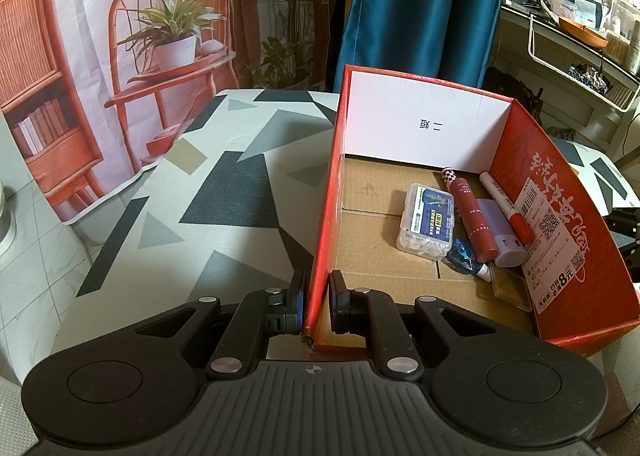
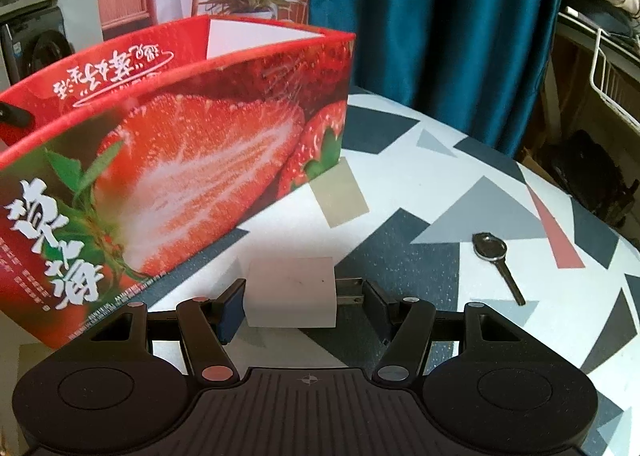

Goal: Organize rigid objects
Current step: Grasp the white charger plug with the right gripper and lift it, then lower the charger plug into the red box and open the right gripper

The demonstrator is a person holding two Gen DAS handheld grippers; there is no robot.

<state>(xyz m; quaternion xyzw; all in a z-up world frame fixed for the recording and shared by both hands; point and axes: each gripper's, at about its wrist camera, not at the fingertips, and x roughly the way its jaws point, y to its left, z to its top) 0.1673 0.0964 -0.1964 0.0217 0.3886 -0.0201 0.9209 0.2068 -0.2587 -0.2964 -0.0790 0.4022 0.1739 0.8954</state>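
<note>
A red cardboard box (image 1: 324,216) with strawberry print (image 2: 192,160) stands open on the patterned table. My left gripper (image 1: 318,304) is shut on the box's near left wall. Inside lie a clear plastic case (image 1: 428,222), a red tube (image 1: 472,216), a red-capped marker (image 1: 508,208), a lilac block (image 1: 504,236) and a blue item (image 1: 464,260). My right gripper (image 2: 302,304) has its jaws around a white plug adapter (image 2: 290,292); the left pad touches it, the right pad meets its prongs. A dark key (image 2: 496,260) lies on the table to the right.
The table (image 1: 208,192) has a grey, black and white triangle pattern. A blue curtain (image 2: 432,16) hangs behind. A printed backdrop (image 1: 120,36) hangs at left. Cluttered shelves (image 1: 580,8) and a white wire rack (image 2: 608,72) stand at right.
</note>
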